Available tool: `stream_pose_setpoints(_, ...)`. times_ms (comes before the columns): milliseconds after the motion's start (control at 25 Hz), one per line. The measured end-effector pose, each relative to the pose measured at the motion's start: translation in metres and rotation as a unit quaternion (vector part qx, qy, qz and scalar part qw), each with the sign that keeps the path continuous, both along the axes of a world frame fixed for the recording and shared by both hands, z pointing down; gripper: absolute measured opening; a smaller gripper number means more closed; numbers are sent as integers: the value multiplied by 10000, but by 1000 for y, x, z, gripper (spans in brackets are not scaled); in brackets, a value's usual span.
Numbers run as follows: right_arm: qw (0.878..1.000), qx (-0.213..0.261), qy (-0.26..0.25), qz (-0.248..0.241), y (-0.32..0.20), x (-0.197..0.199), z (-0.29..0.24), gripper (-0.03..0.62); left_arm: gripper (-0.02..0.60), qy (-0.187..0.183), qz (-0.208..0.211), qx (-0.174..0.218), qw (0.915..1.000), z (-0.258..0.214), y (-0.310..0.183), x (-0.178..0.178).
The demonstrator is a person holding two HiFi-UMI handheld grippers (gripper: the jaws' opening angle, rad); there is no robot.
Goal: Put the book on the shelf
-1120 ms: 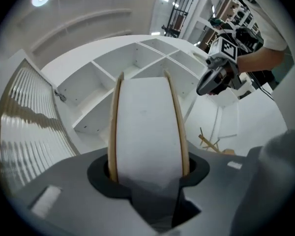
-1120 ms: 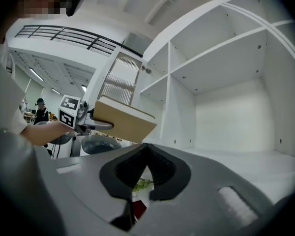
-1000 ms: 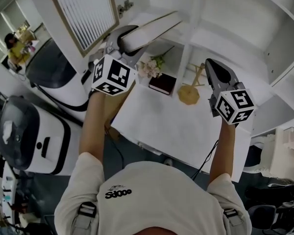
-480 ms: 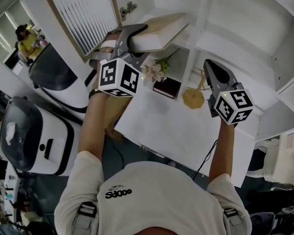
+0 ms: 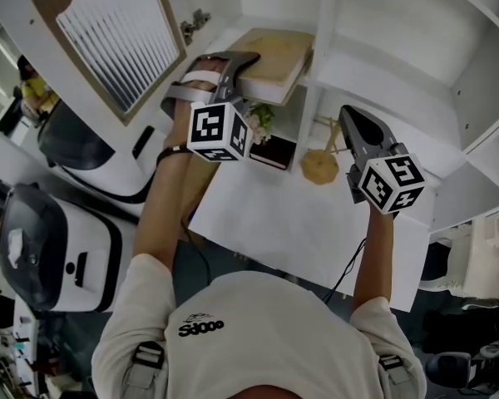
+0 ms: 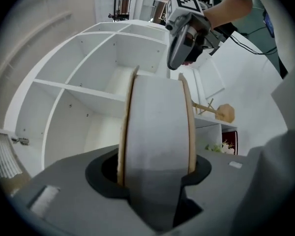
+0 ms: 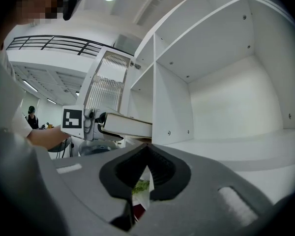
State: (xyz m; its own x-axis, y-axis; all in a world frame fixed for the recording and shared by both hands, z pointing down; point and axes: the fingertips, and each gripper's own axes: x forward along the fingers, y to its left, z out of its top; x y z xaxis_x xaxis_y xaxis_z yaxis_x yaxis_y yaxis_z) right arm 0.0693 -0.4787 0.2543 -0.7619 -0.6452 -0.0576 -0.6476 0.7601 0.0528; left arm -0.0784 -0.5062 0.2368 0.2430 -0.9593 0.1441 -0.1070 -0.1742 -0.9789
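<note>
A thick book (image 5: 276,51) with tan covers and white page edges lies nearly flat in my left gripper (image 5: 245,63), over the edge of a white shelf board (image 5: 349,65). In the left gripper view the book (image 6: 156,122) fills the gap and both covers press against the jaws of that gripper (image 6: 155,167). The open shelf compartments (image 6: 83,107) lie just beyond it. My right gripper (image 5: 351,119) hovers to the right, shut and holding nothing, in front of a lower compartment. The right gripper view shows its jaws (image 7: 143,173) closed, with the book (image 7: 127,124) off to the left.
Under the book, a lower compartment holds a small bunch of flowers (image 5: 262,121), a dark red book (image 5: 274,151) and a wooden ornament (image 5: 320,165). A white table top (image 5: 299,223) lies below. A slatted cabinet door (image 5: 108,32) stands open at the left, above white machines (image 5: 50,239).
My left gripper has carried the book up and to the right, and turned it flatter over the shelf board. The right gripper has hardly moved.
</note>
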Motion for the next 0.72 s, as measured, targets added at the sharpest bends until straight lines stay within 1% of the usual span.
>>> stream_pose_setpoints(80,10000,-23,24,32,-1,3,2,2,284,-208,-33,-163,9996,11,-11,5)
stream_pose_setpoints(160,10000,-54,53,61,-2,6,3,2,306,-291,-50,-314,9991,20,-20,8)
stream_pose_setpoints(280,9998,-87,118,122,-4,11,6,2,345,-341,-70,-494,9982,32,-31,11)
stream_pose_setpoints(440,9996,-133,175,195,-6,18,9,2,355,-303,-34,-593,9978,35,-45,17)
stream_pose_setpoints(520,9995,-169,191,193,-6,20,10,2,393,-295,4,-738,9968,39,-53,20)
stream_pose_setpoints(600,9995,-181,212,180,-5,20,11,2,450,-349,6,-870,9956,44,-63,22)
stream_pose_setpoints(720,9993,-188,261,188,-2,21,11,2,476,-374,1,-1045,9938,48,-74,25)
